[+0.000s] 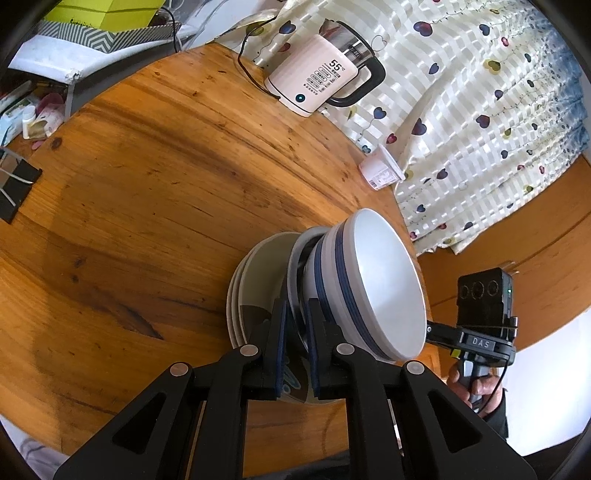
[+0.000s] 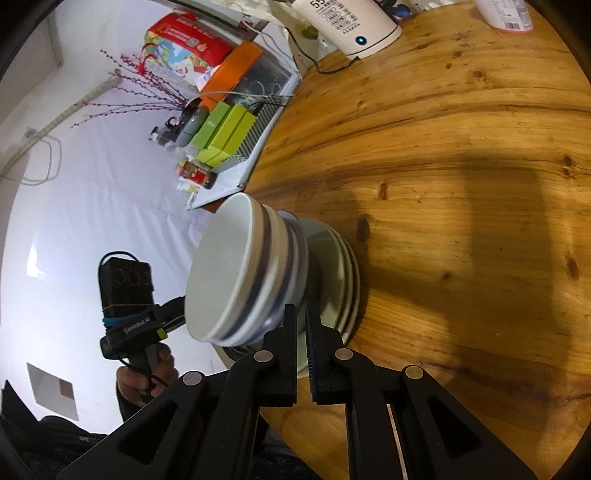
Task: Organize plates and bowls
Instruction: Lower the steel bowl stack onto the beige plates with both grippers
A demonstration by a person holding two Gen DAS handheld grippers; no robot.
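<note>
A stack of white plates rests near the edge of the wooden table. On it sits a blue-edged dish, and on that nested white bowls with blue stripes. My left gripper is shut on the near rim of the blue-edged dish. From the opposite side, my right gripper is shut on a dish rim low in the stack. The bowls hide each gripper's fingertips from the other camera.
A white electric kettle with its cord and a pink yoghurt cup stand at the table's far side. A heart-patterned cloth hangs beside the table. Boxes clutter a shelf past the edge. A binder clip lies at the left.
</note>
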